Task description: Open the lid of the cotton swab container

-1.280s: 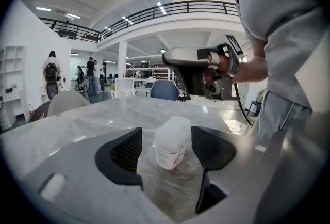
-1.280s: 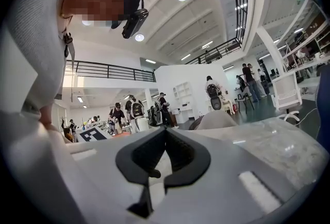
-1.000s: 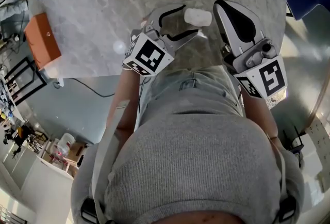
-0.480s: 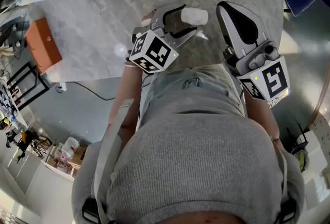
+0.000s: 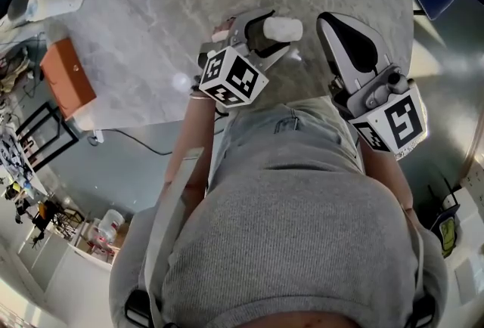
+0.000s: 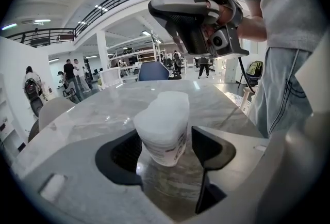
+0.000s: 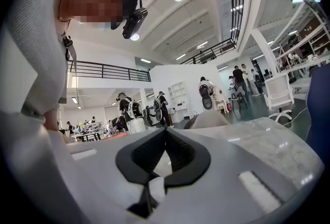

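Observation:
The cotton swab container (image 6: 164,127) is a whitish, translucent tub with a label band, standing tilted between the pads of my left gripper (image 6: 166,149), which is shut on it just above the marble table (image 6: 103,112). In the head view the container (image 5: 287,28) sticks out to the right of my left gripper (image 5: 266,35). My right gripper (image 5: 336,24) hovers just right of it, apart from it, with its jaws shut on nothing. The right gripper view shows those jaws (image 7: 165,135) pressed together. The right gripper (image 6: 198,21) also hangs above the container in the left gripper view.
An orange box (image 5: 68,69) lies near the table's left edge, with a white cylinder (image 5: 57,1) beyond it. The table's near edge (image 5: 151,116) runs close to the person's body. A blue chair (image 6: 153,70) stands across the table, and people are walking in the hall behind.
My left gripper has shifted slightly right and lower with the container, and its marker cube has rolled a little. The right gripper has stayed almost still.

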The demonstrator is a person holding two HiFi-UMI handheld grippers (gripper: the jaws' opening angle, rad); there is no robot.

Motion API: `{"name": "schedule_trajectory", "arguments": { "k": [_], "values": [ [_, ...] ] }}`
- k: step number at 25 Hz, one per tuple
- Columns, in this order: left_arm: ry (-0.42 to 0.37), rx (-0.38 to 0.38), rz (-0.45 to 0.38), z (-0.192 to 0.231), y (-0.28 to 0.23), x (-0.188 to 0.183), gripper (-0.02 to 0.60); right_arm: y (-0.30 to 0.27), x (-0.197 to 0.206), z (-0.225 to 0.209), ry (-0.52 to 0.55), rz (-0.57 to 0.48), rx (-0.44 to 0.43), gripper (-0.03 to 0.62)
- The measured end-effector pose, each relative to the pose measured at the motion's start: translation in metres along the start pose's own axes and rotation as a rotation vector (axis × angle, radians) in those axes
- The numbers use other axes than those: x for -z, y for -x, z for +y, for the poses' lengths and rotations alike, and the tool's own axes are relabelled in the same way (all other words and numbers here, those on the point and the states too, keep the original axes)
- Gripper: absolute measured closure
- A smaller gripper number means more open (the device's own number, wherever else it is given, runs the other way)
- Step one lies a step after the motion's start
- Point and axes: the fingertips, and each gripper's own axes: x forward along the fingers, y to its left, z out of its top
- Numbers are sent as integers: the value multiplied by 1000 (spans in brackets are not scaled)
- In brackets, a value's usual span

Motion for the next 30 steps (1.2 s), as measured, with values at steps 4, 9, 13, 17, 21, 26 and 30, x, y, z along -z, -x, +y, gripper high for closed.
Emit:
{"name": "schedule_trajectory", "arguments": {
  "k": [4,9,13,17,21,26,30],
  "values": [
    [-15,14,17,-1,-5,3,279,2,0,0,-7,-1,4,592],
    [-19,24,23,-1,-8,2,279,4,1,0,-15,0,6,592],
    [-19,31,24,0,-12,2,279,5,1,-1,-18,-2,11,592],
    [-29,43,24,-1,-17,1,279,5,3,-2,-14,-1,13,592],
    [-31,50,19,-1,-18,1,281,5,1,-2,-13,-2,16,592],
    [-28,60,11,-1,-20,0,281,4,0,-3,-12,1,21,592],
    [-26,65,4,-1,-22,-1,281,5,0,-2,-10,3,23,592]
  ]
}}
